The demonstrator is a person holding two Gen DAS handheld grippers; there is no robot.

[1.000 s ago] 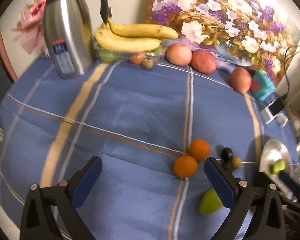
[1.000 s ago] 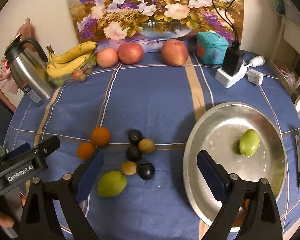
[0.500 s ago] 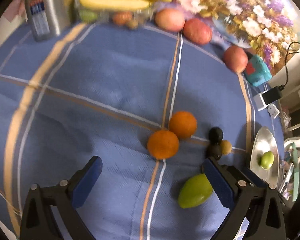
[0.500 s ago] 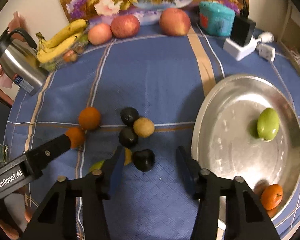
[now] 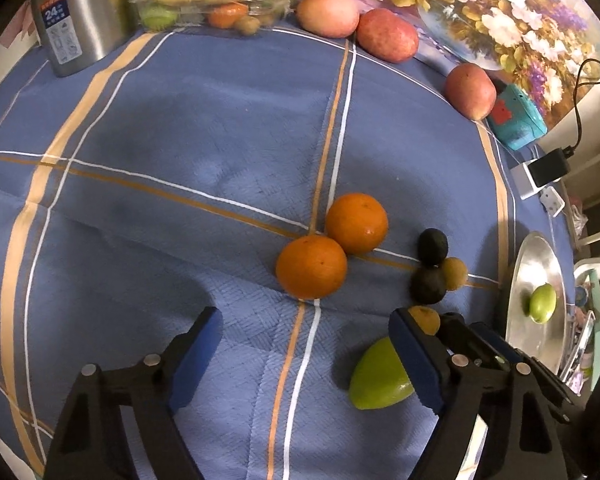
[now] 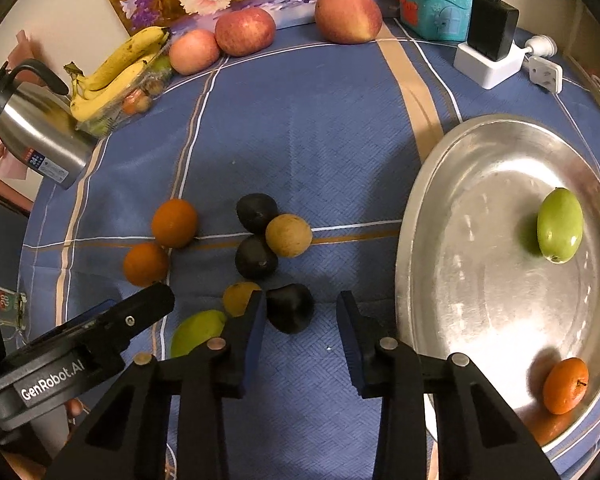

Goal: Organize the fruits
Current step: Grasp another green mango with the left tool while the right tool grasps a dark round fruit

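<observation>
Two oranges [image 5: 311,266] [image 5: 356,223] lie touching on the blue cloth, just ahead of my open, empty left gripper [image 5: 306,354]. A green fruit [image 5: 380,376] lies behind its right finger. In the right wrist view my right gripper [image 6: 300,326] is open, low over the cloth, with a dark round fruit [image 6: 290,307] just ahead between its fingertips. Two more dark fruits [image 6: 256,212] and a tan one [image 6: 289,235] cluster beyond. The silver tray [image 6: 420,208] at right holds a green fruit [image 6: 559,225] and an orange [image 6: 565,385].
Along the back stand a steel kettle [image 6: 32,128], bananas [image 6: 112,80] on a clear tray, three apples [image 6: 244,31], a teal box [image 6: 434,4] and a charger with socket [image 6: 492,52]. The left gripper's body [image 6: 80,352] lies at lower left of the right view.
Both grippers have moved forward and down toward the fruit. The right gripper's jaws have narrowed around the dark fruit. The left gripper now faces the oranges closely.
</observation>
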